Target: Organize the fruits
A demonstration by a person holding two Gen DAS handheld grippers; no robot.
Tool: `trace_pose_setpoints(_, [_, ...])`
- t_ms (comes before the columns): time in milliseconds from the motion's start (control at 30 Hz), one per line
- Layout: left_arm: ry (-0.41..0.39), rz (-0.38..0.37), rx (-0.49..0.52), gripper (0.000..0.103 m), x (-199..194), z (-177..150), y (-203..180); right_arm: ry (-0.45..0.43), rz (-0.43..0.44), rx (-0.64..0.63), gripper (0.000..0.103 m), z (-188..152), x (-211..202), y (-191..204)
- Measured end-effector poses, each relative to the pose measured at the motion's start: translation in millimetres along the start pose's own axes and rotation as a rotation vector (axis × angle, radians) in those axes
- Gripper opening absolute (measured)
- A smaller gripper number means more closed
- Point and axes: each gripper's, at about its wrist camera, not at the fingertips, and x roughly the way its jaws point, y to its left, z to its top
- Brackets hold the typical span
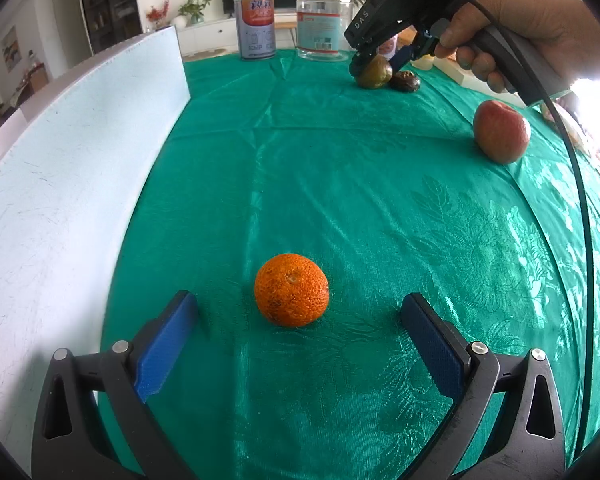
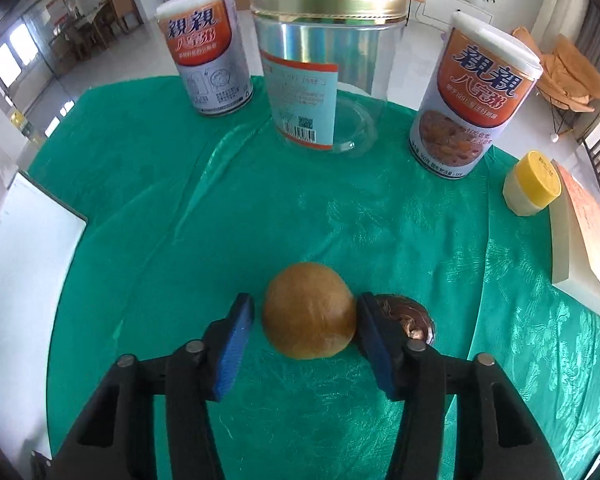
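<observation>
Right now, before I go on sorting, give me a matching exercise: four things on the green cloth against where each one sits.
Things:
1. orange
2. apple
3. brown fruit
4. clear jar

Places:
A. between two printed cans at the far edge
B. between the open fingers of the right hand-held gripper
C. alone near the right side of the cloth
D. just ahead of the open left hand-held gripper

Pairs: 1-D, 2-C, 3-B, 4-A

orange [image 1: 291,290], red apple [image 1: 501,131], brown kiwi [image 2: 309,311] and dark wrinkled fruit [image 2: 404,316] rest on cloth.
</observation>
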Motion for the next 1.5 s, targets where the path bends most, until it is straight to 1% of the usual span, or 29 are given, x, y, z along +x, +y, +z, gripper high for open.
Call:
trace_pose_setpoints(33, [0.0,0.0,0.0,0.102,0.0,0.0,0.3,0.003,0.001,0.003,0.048,-2.0,-1.9,0.1])
trace_pose_setpoints(100, [0.0,0.0,0.0,0.102,-0.1,0.1,0.1,-0.028,0.014,-0.02,0.048,-9.5,-14.3,3.6])
trace_pose_setpoints(133, [0.0,0.0,0.0,0.102,-0.1,0.1,0.1,-0.044,0.033,-0.026,0.048,-15.3,-23.9,6.0])
trace_pose_setpoints(200, [0.0,0.0,0.0,0.102,-0.2,0.1,0.0,-0.073,0.106,-0.029,0.048,-32.7,-44.8,8.5])
trace_pose_setpoints(233, [0.0,0.0,0.0,0.102,-0.1,0.1,0.0,-0.084,0.146,-0.034,0.048,-44.9,-56.1,9.8])
trace_pose_setpoints(300, [0.0,0.0,0.0,0.102,-0.2,0.1,0.0,-0.107,0.205,-0.053,0.048,-80.0,-78.7,11.3])
trace_pose_setpoints(367, [0.0,0.0,0.0,0.102,-0.1,0.0,-0.1,-0.134,0.233,-0.077,0.048,-127.7,-98.9,11.2])
trace_pose_setpoints(467, [0.0,0.0,0.0,0.102,-0.2,0.0,-0.1,-0.177,0.222,-0.064,0.048,-209.6,-120.7,-3.2])
trace_pose_setpoints(500, [0.0,0.0,0.0,0.102,-0.2,0.1,0.1,-0.189,0.204,-0.042,0.048,-235.9,-123.2,-12.2])
trace_pose_setpoints(567, [0.0,0.0,0.0,0.102,-0.2,0.0,-0.1,-0.216,0.142,0.01,0.048,-282.5,-125.1,-24.7])
trace_pose_setpoints(667, [0.0,0.0,-0.001,0.102,-0.2,0.0,-0.2,-0.247,0.048,0.077,0.048,-330.1,-111.1,-40.3])
trace_pose_setpoints(733, [0.0,0.0,-0.001,0.103,-0.2,0.0,-0.2,-0.319,0.054,0.102,0.049,-349.3,-109.8,-47.1])
trace_pose_setpoints(800, [0.0,0.0,-0.001,0.102,-0.2,0.1,-0.2,-0.352,0.034,0.124,0.049,-356.5,-109.2,-48.0])
trace_pose_setpoints(900, [0.0,0.0,-0.001,0.102,-0.1,0.1,-0.1,-0.354,0.006,0.131,0.05,-357.3,-104.3,-44.2])
trace_pose_setpoints(967, [0.0,0.0,-0.001,0.102,0.0,0.0,-0.3,-0.359,-0.007,0.122,0.056,-359.3,-102.8,-41.2])
trace_pose_setpoints(1000, [0.0,0.0,-0.001,0.102,-0.1,0.1,-0.1,-0.356,-0.014,0.118,0.057,-358.1,-102.4,-39.4])
trace_pose_setpoints(1033, [0.0,0.0,-0.001,0.102,-0.4,0.2,0.1,-0.353,-0.015,0.118,0.062,-357.3,-101.1,-37.6])
trace_pose_setpoints(1067, [0.0,0.0,-0.001,0.102,0.5,0.2,-0.4,-0.349,-0.021,0.116,0.071,-357.0,-100.6,-35.6])
trace_pose_setpoints(1100, [0.0,0.0,-0.001,0.102,0.4,0.2,-0.4,-0.339,-0.03,0.105,0.076,-357.2,-99.4,-32.5])
trace_pose_setpoints(1167, [0.0,0.0,-0.001,0.102,0.3,0.2,-0.3,-0.322,-0.077,0.07,0.082,-356.1,-96.8,-22.7])
trace_pose_setpoints(1200, [0.0,0.0,-0.001,0.102,0.3,0.3,-0.1,-0.318,-0.082,0.074,0.086,-355.4,-95.9,-20.9])
trace_pose_setpoints(1233, [0.0,0.0,-0.001,0.102,0.3,0.2,-0.2,-0.304,-0.091,0.086,0.096,-355.1,-93.6,-20.7])
trace_pose_setpoints(1267, [0.0,0.0,-0.001,0.102,0.3,0.2,-0.3,-0.3,-0.097,0.104,0.099,-355.1,-92.8,-22.7])
trace_pose_setpoints(1367, [0.0,0.0,-0.001,0.102,0.2,0.2,-0.2,-0.295,-0.103,0.136,0.102,-356.8,-92.3,-28.1])
trace_pose_setpoints(1500, [0.0,0.0,-0.001,0.102,0.2,0.1,-0.3,-0.293,-0.107,0.135,0.103,-356.7,-93.0,-28.0])
